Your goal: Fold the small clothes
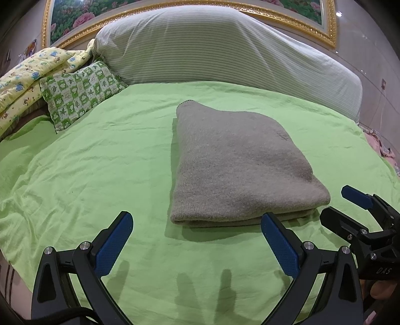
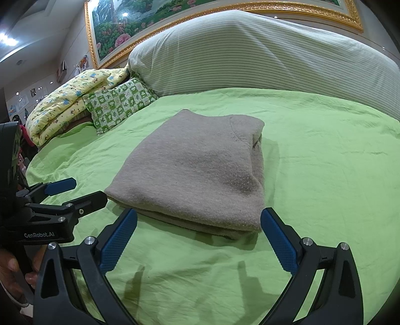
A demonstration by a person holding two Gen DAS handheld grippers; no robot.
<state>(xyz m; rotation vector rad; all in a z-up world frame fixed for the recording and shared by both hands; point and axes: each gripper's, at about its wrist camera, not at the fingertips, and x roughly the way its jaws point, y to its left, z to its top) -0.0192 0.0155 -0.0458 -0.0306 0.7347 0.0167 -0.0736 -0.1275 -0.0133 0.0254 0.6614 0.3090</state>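
Observation:
A grey knit garment (image 1: pixel 235 165) lies folded into a thick rectangle on the green sheet (image 1: pixel 87 162); it also shows in the right wrist view (image 2: pixel 197 170). My left gripper (image 1: pixel 197 220) is open and empty, just in front of the garment's near edge, apart from it. My right gripper (image 2: pixel 198 220) is open and empty, its fingers either side of the garment's near edge, just short of it. The right gripper shows at the right of the left wrist view (image 1: pixel 350 205), and the left gripper at the left of the right wrist view (image 2: pixel 77 192).
A large striped pillow (image 1: pixel 212 47) lies across the head of the bed. A green patterned small pillow (image 1: pixel 80 92) and a yellow printed quilt (image 1: pixel 30 75) sit at the back left. A framed flower painting (image 2: pixel 150 22) hangs behind. Pink fabric (image 1: pixel 385 150) lies at the right edge.

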